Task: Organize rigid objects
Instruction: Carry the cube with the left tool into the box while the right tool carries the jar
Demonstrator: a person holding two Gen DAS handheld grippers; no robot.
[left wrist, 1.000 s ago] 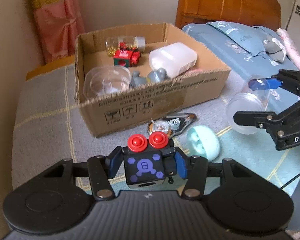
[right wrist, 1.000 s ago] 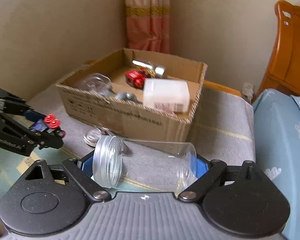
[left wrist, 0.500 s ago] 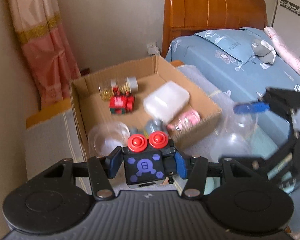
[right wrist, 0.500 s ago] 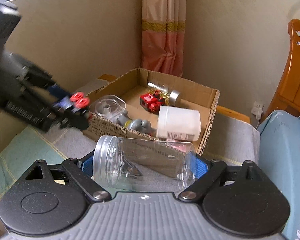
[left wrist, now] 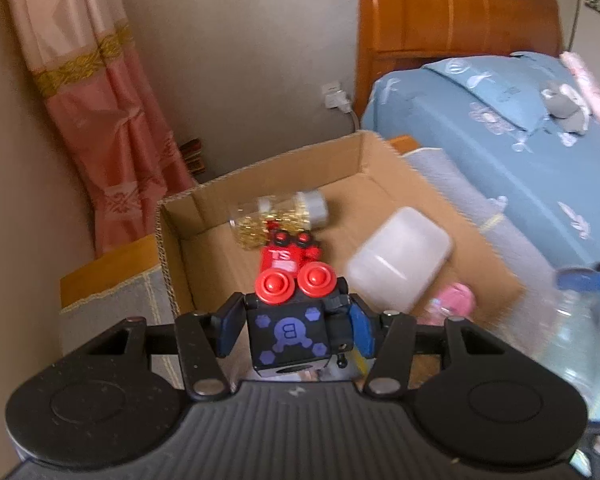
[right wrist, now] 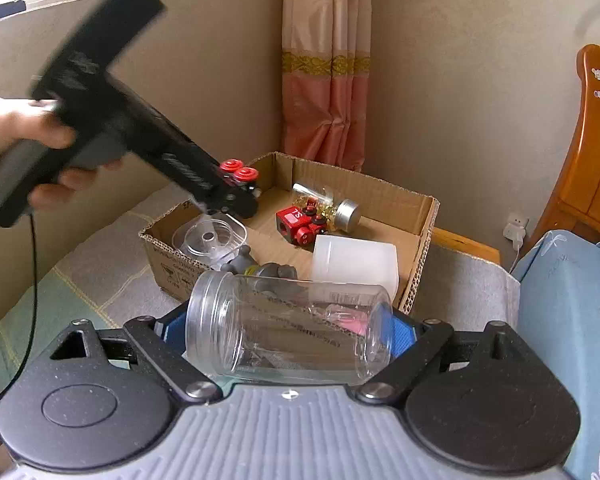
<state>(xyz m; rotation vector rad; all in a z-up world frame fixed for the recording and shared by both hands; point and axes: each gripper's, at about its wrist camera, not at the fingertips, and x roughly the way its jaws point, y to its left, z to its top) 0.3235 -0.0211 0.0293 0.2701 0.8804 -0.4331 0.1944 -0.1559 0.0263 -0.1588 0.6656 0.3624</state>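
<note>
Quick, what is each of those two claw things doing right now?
Left gripper: shut on the black toy block with red buttons, over the cardboard box.
Right gripper: shut on the clear plastic jar, held sideways.

My left wrist view looks steeply down, close over the cardboard box (left wrist: pixel 364 152), toward the curtained corner. My right wrist view sits lower, just outside the box's (right wrist: pixel 420 256) near wall, facing that same corner. Both share the box interior and curtain (left wrist: pixel 100 128).

pink curtain (right wrist: pixel 326 80), wooden headboard (left wrist: pixel 452 28), blue floral bedding (left wrist: pixel 512 144), wall socket (left wrist: pixel 336 98)
</note>
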